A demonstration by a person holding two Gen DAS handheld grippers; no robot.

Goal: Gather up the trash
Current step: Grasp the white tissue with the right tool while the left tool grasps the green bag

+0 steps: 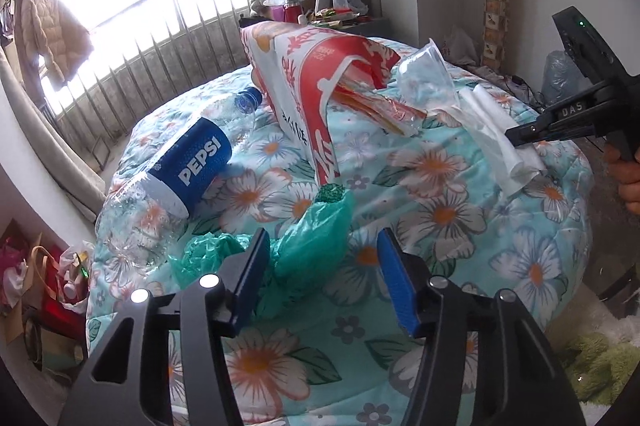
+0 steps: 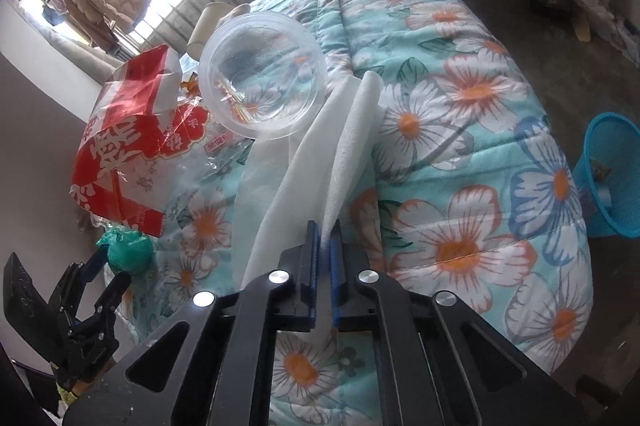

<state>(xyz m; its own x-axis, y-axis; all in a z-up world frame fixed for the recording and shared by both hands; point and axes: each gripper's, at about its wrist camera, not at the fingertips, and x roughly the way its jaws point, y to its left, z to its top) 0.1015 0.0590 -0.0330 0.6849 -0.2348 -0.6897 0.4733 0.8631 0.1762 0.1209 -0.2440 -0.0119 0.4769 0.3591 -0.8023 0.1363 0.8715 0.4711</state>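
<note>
Trash lies on a bed with a floral quilt (image 1: pixel 440 226). A crumpled green plastic bag (image 1: pixel 312 234) sits between the blue pads of my left gripper (image 1: pixel 324 238); a gap shows on its right side, so the jaws stand open around it. My right gripper (image 2: pixel 324 228) is shut on the edge of a white paper sheet (image 2: pixel 312 162), also seen in the left wrist view as the right gripper (image 1: pixel 516 136) and the sheet (image 1: pixel 496 134). An empty Pepsi bottle (image 1: pixel 188 166), a red-and-white plastic bag (image 1: pixel 316 86) and a clear plastic cup (image 2: pixel 260 78) lie farther back.
A blue mesh wastebasket (image 2: pixel 612 178) stands on the floor right of the bed. Bags and clutter (image 1: pixel 48 278) fill the floor at the bed's left side. A window with railings (image 1: pixel 160 18) lies behind. A person's hand (image 1: pixel 628 182) holds the right gripper.
</note>
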